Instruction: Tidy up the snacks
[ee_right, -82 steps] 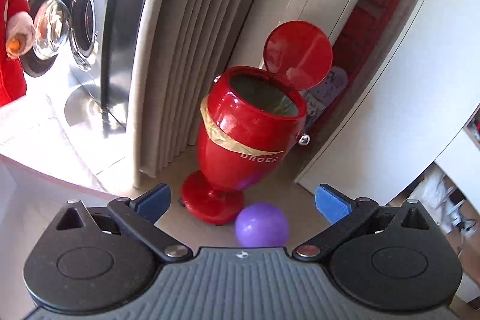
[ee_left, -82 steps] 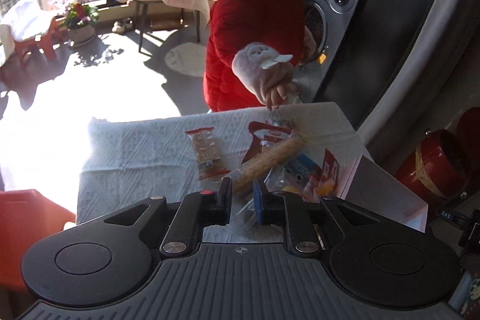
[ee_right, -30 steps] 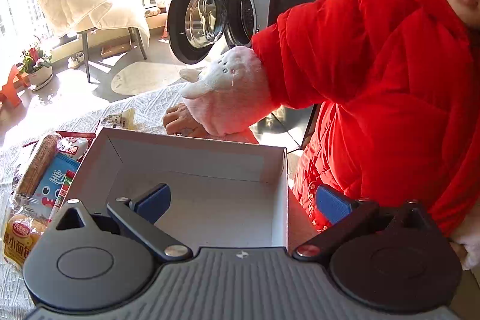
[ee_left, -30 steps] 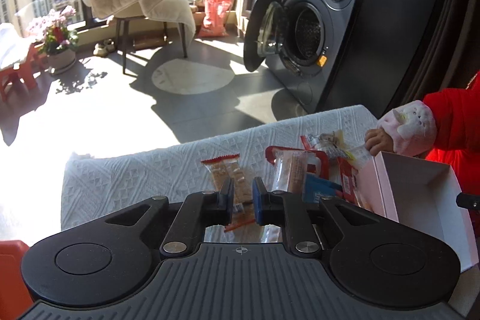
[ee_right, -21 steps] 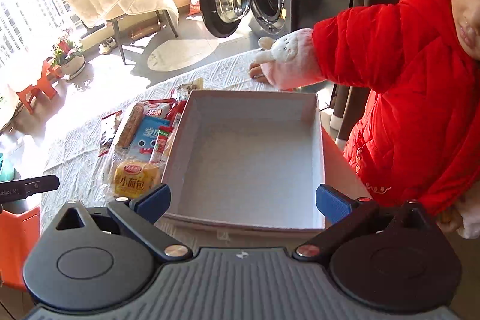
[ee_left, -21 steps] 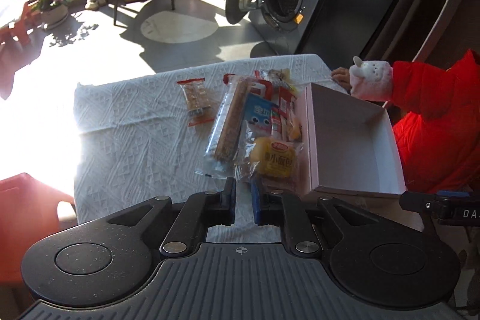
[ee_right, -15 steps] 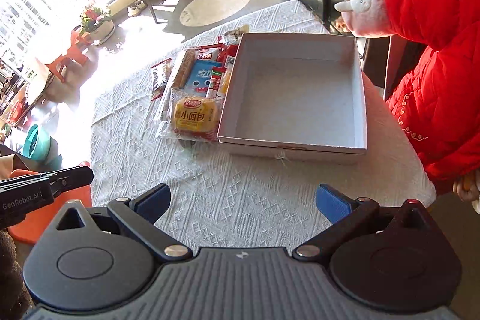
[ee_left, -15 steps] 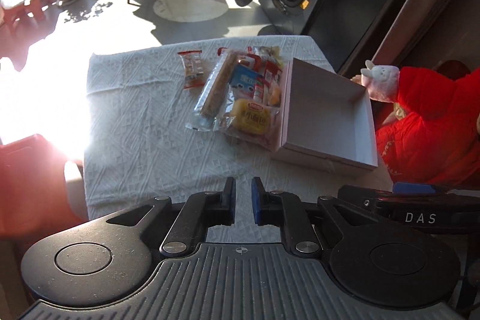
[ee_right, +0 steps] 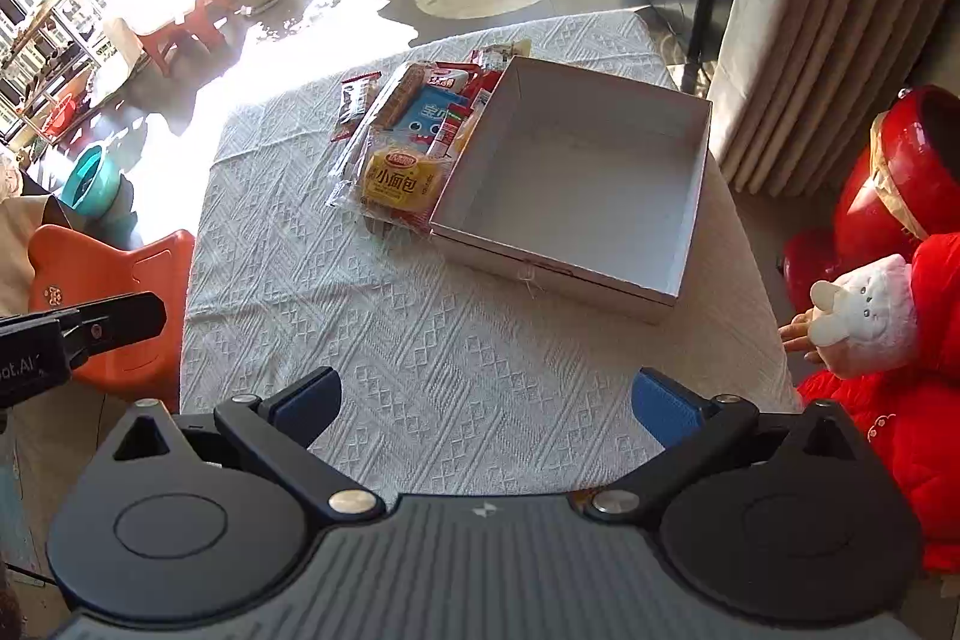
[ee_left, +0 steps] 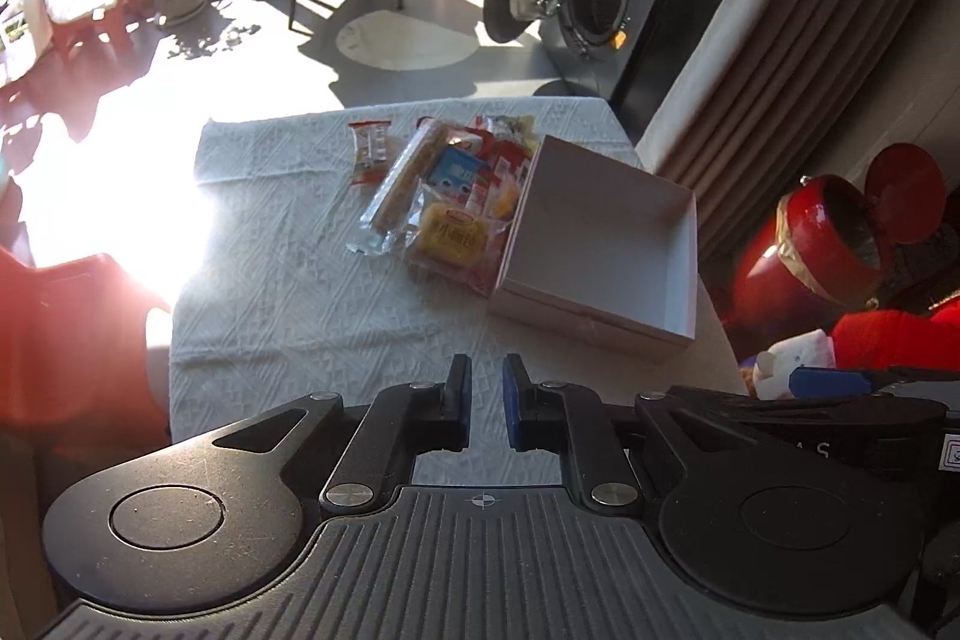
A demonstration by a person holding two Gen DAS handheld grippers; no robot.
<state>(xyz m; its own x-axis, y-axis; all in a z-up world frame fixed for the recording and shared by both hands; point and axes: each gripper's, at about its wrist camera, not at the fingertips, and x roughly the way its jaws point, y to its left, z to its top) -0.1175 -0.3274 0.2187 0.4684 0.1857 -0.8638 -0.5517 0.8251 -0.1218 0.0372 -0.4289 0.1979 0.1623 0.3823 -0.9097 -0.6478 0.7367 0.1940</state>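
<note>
The table (ee_right: pixel 456 340), draped in a white embossed cloth, fills the middle of both views, and everything the task needs sits on its far half, presumably so the near half is free for the grippers to work over. At about one o'clock from the right gripper (ee_right: pixel 486 403) lies the open box (ee_right: pixel 576 172), shallow and empty, its mouth facing up as the likely home for the snacks. The snack pile (ee_right: pixel 414 142) lies just beside the box's left wall, at roughly eleven o'clock, some packets touching that wall, which keeps the carry short. Within the pile, the yellow bun packet (ee_right: pixel 403 178) is nearest, the long biscuit sleeve (ee_right: pixel 396 97) runs away toward twelve, a blue packet (ee_right: pixel 432 112) lies between them, and a small dark packet (ee_right: pixel 355 99) sits slightly apart on the left. The right gripper hangs over the near cloth with its jaws spread wide, holding nothing, a fitting stance for a first grasp. The left gripper (ee_left: pixel 486 403) also hovers low over the near edge, its jaws drawn nearly together with only a narrow slit between them, gripping nothing. At three o'clock, a child's hand (ee_right: pixel 801 334) in a plush cuff rests at the table edge, well clear of the box.
</note>
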